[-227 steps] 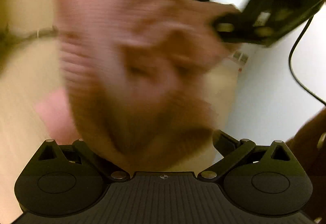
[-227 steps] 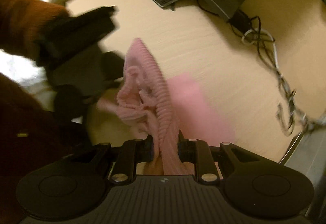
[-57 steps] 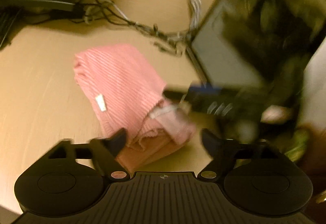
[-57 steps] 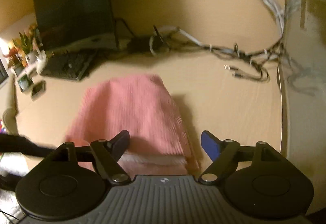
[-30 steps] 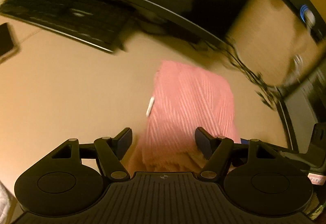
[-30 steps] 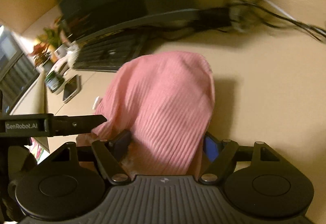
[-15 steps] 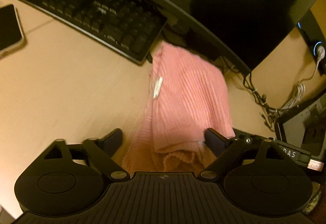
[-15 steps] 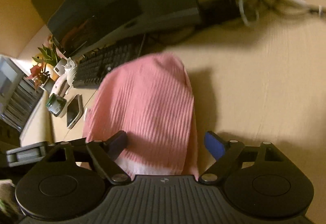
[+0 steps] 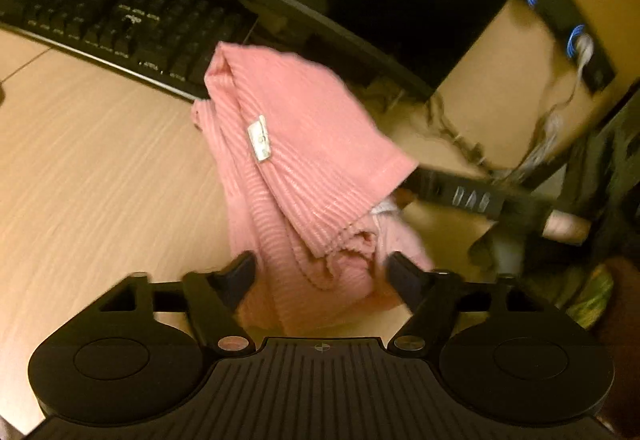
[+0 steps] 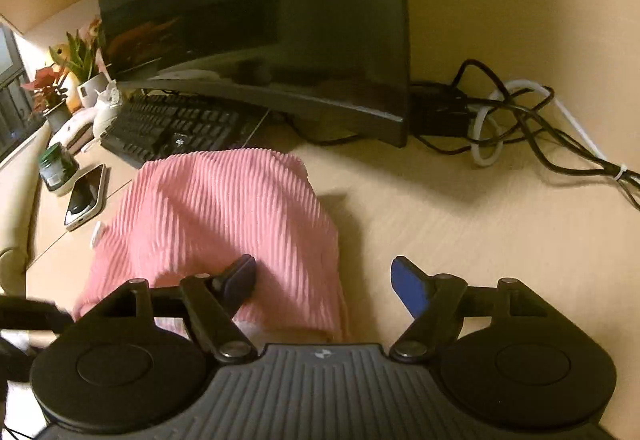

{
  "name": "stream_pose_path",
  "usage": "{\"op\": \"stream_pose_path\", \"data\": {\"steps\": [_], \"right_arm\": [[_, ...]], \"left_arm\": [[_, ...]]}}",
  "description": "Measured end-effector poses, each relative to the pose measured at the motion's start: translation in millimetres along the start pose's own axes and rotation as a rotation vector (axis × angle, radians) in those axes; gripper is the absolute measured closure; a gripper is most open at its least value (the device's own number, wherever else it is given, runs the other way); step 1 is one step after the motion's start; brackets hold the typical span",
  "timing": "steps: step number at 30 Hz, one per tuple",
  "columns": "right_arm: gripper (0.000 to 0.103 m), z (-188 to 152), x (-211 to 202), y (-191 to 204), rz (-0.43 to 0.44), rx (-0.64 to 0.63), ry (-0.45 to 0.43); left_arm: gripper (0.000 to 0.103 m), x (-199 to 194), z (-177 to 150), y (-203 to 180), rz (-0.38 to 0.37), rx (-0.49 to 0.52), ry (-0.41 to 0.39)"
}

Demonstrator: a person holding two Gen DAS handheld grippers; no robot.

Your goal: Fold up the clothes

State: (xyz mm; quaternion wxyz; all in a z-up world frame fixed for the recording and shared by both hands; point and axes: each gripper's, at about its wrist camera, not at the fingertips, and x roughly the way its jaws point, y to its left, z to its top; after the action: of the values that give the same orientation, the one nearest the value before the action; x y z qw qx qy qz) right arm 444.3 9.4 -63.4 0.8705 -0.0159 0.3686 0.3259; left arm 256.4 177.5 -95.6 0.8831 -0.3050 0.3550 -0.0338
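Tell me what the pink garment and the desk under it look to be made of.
Pink ribbed garment: a soft knit, probably cotton or a blend, matte; parallel ribs and limp folds show it. Pale desk top: wood or wood-look laminate, smooth with a low sheen; fine straight grain lines show, but the two cannot be told apart.

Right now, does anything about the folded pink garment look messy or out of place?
Yes. The pink garment isn't squared: its near edge bunches in loose, uneven layers, and its far end lies against the keyboard.
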Motion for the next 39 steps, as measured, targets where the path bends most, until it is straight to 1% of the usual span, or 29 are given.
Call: {"op": "stream_pose_path", "data": {"steps": [2,3,4,6,7,8,11,13,14,16,17,19,20,21,23,24,25,26,28,30,31,32,33,34,35,37,39], "right_arm": [[0.030,-1.4,-1.7,-7.9,0.035,0.042,0.020],[0.030,-4.7,0.6,-7.9,0.030,0.045,0.034],[0.030,-8.1,3.0,-7.3,0.022,0.044,0.045],[0.030,-10.7,8.2,-0.8,-0.017,0.005,0.043],[0.030,-9.9,8.9,0.6,-0.026,-0.019,0.041],[0.030,-8.6,9.4,1.2,-0.034,-0.038,0.040],[0.030,0.2,8.3,-6.9,-0.057,-0.045,0.043],[0.030,5.4,5.1,-11.6,-0.073,-0.041,0.045],[0.030,8.0,1.7,-14.0,-0.066,-0.031,0.048],[0.030,12.5,-6.5,-14.1,-0.036,-0.017,0.042],[0.030,13.9,-15.5,-11.1,-0.014,-0.023,0.019],[0.031,16.3,-32.5,0.6,0.023,-0.057,-0.037],[0.038,18.1,-39.3,9.7,0.035,-0.086,-0.075],[0.050,19.8,-45.0,18.9,0.048,-0.114,-0.108],[0.061,22.1,-52.8,36.6,0.079,-0.152,-0.168],[0.062,22.5,-53.0,43.2,0.101,-0.161,-0.186],[0.062,21.4,-49.7,50.0,0.127,-0.174,-0.185],[0.062,18.0,-42.1,57.0,0.140,-0.196,-0.157],[0.062,2.1,-21.8,67.8,0.101,-0.255,-0.077],[0.061,-15.1,-4.4,74.0,0.054,-0.302,-0.015],[0.061,-17.5,-8.2,72.4,0.053,-0.291,-0.029],[0.056,-15.3,-15.9,68.8,0.059,-0.266,-0.034],[0.047,-13.1,-23.6,65.1,0.064,-0.240,-0.040],[0.040,-11.0,-31.6,60.7,0.068,-0.214,-0.048],[0.029,-9.4,-40.3,53.2,0.064,-0.184,-0.068],[0.027,-7.3,-48.9,33.6,0.047,-0.115,-0.077],[0.027,-9.4,-43.5,11.3,0.030,-0.024,-0.040]], "left_arm": [[0.009,-7.0,6.0,7.0,-0.041,-0.075,-0.039],[0.009,-7.4,8.7,11.2,-0.047,-0.113,-0.053],[0.011,-5.2,10.2,13.2,-0.038,-0.133,-0.055],[0.026,0.3,12.6,16.3,-0.012,-0.165,-0.052],[0.039,3.6,13.7,12.7,-0.024,-0.158,-0.048],[0.041,7.0,14.7,7.7,-0.043,-0.145,-0.042],[0.041,12.3,13.7,-20.5,-0.080,-0.041,-0.055],[0.041,12.9,10.9,-25.2,-0.088,-0.029,-0.041],[0.041,11.9,8.9,-23.3,-0.075,-0.030,-0.033],[0.039,9.0,5.6,-13.6,-0.001,-0.027,-0.025],[0.039,7.0,4.3,-7.8,0.040,-0.027,-0.022],[0.038,-1.1,2.6,4.6,0.054,-0.053,-0.019],[0.036,-5.5,1.7,10.9,0.058,-0.067,-0.018],[0.035,-11.7,1.4,14.0,0.050,-0.067,-0.024],[0.029,-26.9,1.8,17.3,0.026,-0.054,-0.045],[0.029,-33.7,4.5,17.4,0.018,-0.053,-0.063],[0.029,-39.9,7.6,17.4,0.010,-0.054,-0.081],[0.029,-46.1,10.8,17.5,0.003,-0.055,-0.099],[0.029,-56.3,19.4,15.7,-0.008,-0.054,-0.136],[0.028,-61.6,33.1,9.3,-0.012,-0.028,-0.167],[0.028,-61.0,39.6,6.8,-0.014,-0.011,-0.174],[0.028,-58.3,44.8,2.5,-0.019,0.008,-0.175],[0.027,-52.7,48.5,-2.2,-0.028,0.026,-0.168],[0.027,-46.3,51.8,-6.7,-0.037,0.042,-0.159],[0.027,-37.3,52.6,-10.9,-0.040,0.061,-0.144],[0.028,-19.2,49.7,-15.0,-0.035,0.083,-0.114],[0.031,-1.6,44.8,-14.8,-0.031,0.080,-0.092]]}}
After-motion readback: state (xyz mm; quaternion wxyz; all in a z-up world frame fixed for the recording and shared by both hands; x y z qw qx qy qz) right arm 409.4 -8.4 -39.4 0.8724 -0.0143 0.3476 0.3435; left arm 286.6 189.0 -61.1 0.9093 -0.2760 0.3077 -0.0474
